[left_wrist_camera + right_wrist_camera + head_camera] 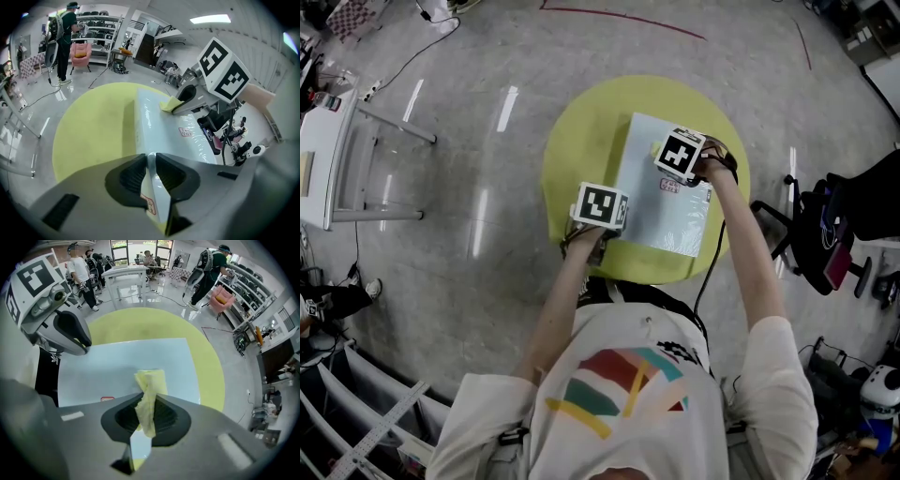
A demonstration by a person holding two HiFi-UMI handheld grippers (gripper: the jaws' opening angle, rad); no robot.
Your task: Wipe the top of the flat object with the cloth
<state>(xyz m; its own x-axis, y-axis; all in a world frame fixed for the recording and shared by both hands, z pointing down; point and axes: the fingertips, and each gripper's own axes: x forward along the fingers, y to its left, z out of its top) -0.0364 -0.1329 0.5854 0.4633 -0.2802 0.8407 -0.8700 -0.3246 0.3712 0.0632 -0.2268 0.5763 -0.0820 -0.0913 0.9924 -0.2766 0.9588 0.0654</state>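
Grey shiny floor (469, 141) all round, and in the middle of it a round yellow-green counter (572, 169). The pale blue board (656, 223) lies flat on it, seemingly wrapped in clear film, taking up most of the right half.

The left gripper (149, 157) sits at the board's near corner, angled down. Its fingers (132, 176) are pinched narrow on the board's edge, which you can see running right between the pads. My guess is that's just there as an anchor, so the board doesn't skate around on the counter once the rubbing starts.

The right gripper (149, 394) is over the far right part of the board, pointing pretty much straight down. Its fingers (167, 416) are clamped on a yellow cloth (151, 380), bunched into a strip, with the loose end sticking out past the tips. From the left gripper view, that end looks to be touching the board's top. Holding it vertical makes sense, since the cloth meets the surface rather than the fingers.

There's a small red-and-white sticker (185, 131) on the board near the cloth. It's too small to read.

I'd say the wipe is underway, and most of the top is yet to be covered.
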